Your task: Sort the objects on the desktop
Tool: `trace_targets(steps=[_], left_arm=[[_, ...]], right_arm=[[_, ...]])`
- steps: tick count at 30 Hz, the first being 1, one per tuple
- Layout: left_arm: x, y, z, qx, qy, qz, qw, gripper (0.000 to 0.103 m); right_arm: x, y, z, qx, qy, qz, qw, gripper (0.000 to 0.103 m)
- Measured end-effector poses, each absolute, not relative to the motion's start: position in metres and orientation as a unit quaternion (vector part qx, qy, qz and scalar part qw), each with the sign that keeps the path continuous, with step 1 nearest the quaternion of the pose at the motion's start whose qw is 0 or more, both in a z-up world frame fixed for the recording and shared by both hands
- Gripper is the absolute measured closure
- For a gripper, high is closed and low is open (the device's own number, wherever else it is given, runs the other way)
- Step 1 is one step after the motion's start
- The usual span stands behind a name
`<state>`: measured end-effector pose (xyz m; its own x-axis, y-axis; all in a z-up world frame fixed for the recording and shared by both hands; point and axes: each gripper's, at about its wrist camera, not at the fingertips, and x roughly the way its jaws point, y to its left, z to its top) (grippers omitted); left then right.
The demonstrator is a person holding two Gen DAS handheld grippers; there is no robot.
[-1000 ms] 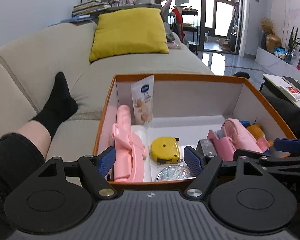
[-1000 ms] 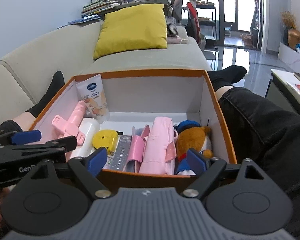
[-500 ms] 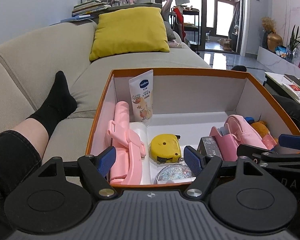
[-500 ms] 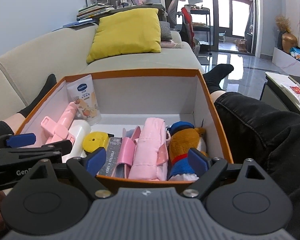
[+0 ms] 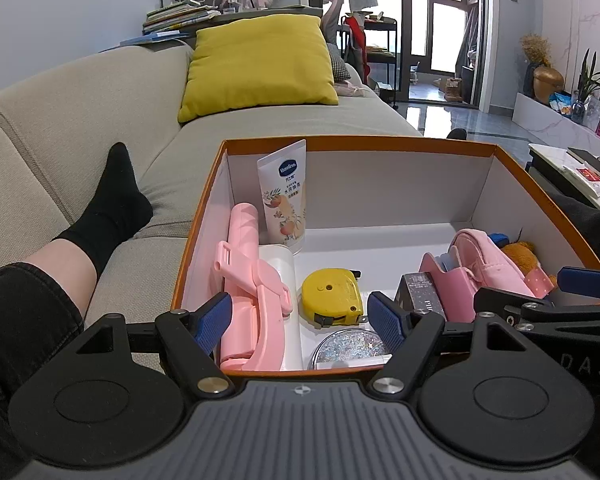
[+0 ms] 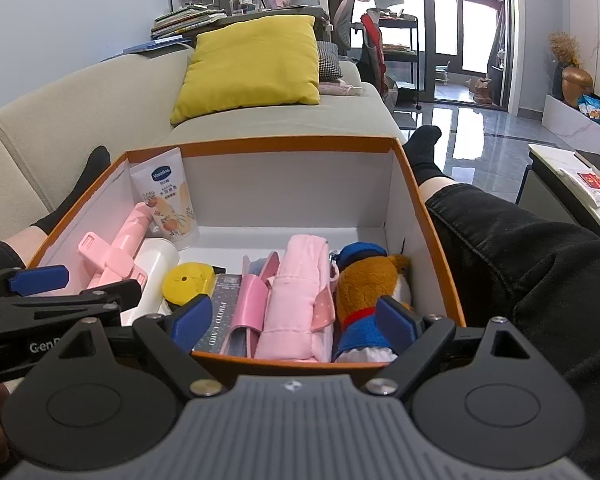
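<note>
An orange box (image 5: 360,143) with a white inside sits on the sofa and also shows in the right wrist view (image 6: 260,145). It holds a Vaseline tube (image 5: 284,196), a pink holder (image 5: 248,280), a yellow tape measure (image 5: 330,292), a glitter disc (image 5: 350,348), a dark photo card box (image 6: 216,320), a pink pouch (image 6: 296,300) and a plush toy (image 6: 364,292). My left gripper (image 5: 300,318) is open and empty above the box's near edge. My right gripper (image 6: 292,316) is open and empty over the pouch, beside the left one.
A yellow cushion (image 5: 256,64) lies on the beige sofa (image 5: 60,120) behind the box. My legs in black trousers and socks lie on both sides of the box (image 6: 520,248). A low white table (image 5: 572,168) stands at the right.
Both grippers have risen and pulled back a little, so the box sits lower and more of its inside shows. Both stayed open and nothing in the box moved.
</note>
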<state>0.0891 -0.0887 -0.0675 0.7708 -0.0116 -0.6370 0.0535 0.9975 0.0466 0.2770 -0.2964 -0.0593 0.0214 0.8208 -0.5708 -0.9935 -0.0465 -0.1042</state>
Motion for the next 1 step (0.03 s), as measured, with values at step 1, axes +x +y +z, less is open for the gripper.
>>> trace_targets(steps=[1], left_arm=[[0.0891, -0.0887, -0.0675, 0.031, 0.338, -0.017, 0.94, 0.015]], right_arm=[[0.2773, -0.2965, -0.0594, -0.252, 0.171, 0.678, 0.669, 0.014]])
